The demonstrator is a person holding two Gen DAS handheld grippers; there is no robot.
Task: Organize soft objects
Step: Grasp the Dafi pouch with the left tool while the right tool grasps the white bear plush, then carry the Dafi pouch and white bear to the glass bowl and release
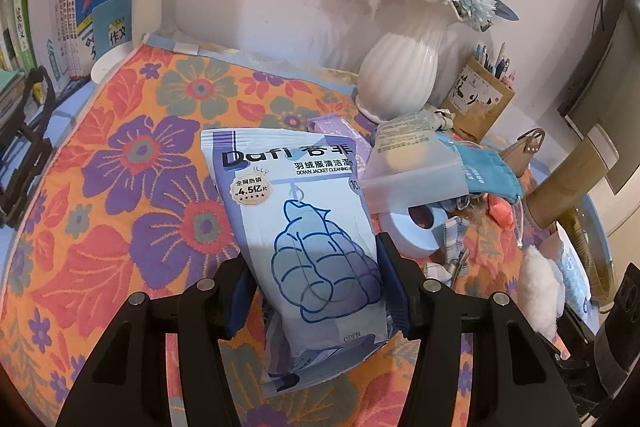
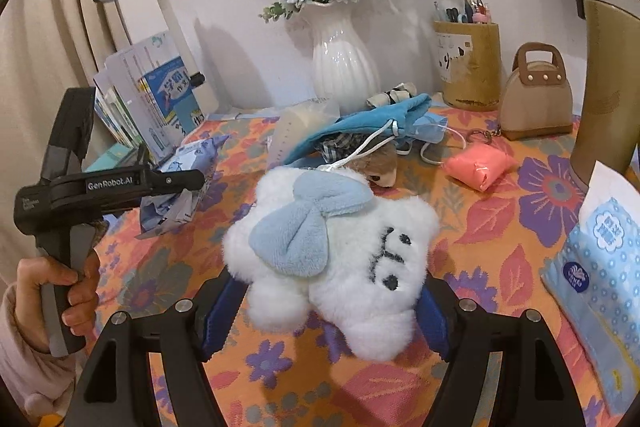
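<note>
Two grips live. Left gripper (image 1: 316, 291) pinches wipes pack (image 1: 304, 227) by its lower half, pack sticking out toward 12, held off the worktop (image 1: 120, 187), likely to carry it clear of the pile (image 1: 452, 179) at 2. Right gripper (image 2: 324, 311) squeezes plush (image 2: 340, 255) between its fingers (image 2: 218, 311), bow up, body out toward 12; tissue pack (image 2: 596, 267) at 3.
</note>
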